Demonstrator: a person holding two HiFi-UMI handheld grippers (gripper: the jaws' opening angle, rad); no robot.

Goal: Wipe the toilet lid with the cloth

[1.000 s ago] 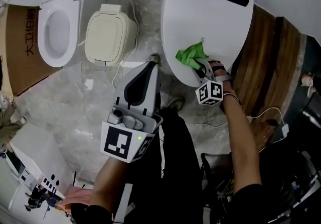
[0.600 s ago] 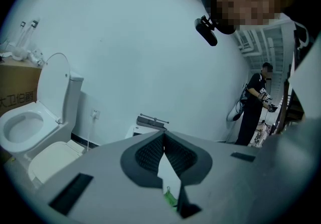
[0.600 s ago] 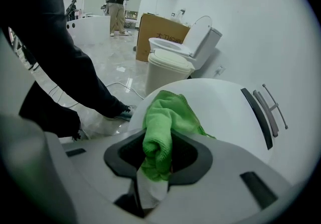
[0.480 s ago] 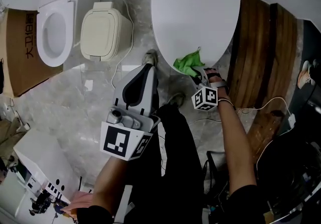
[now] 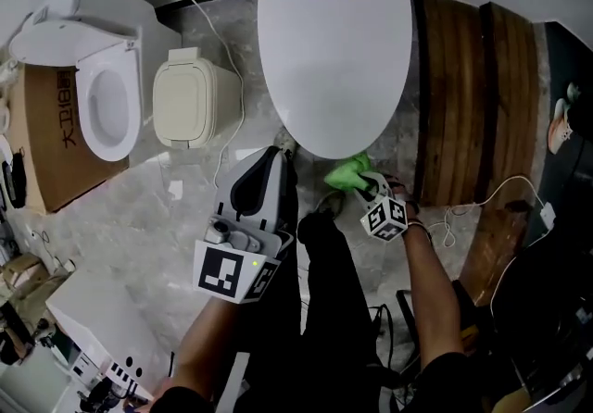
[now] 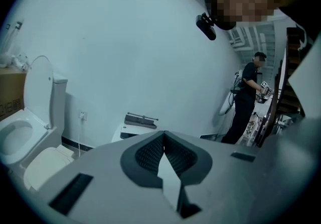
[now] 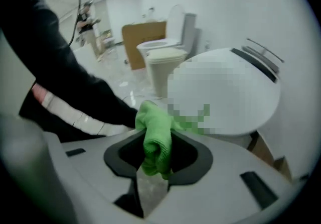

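Two tools clamp: left tool (image 6: 163,153) on nothing, right tool (image 7: 153,168) on a crumpled green cloth (image 7: 155,135) that drag across the white oval toilet lid (image 5: 334,59) could tug free.

Bright, even light is washing the head view and shining softly off the white toilet lid (image 5: 334,59). Both gripper views are bending toward dark, vignetted corners. The left one is looking dim and bluish, and the right one is blurring.
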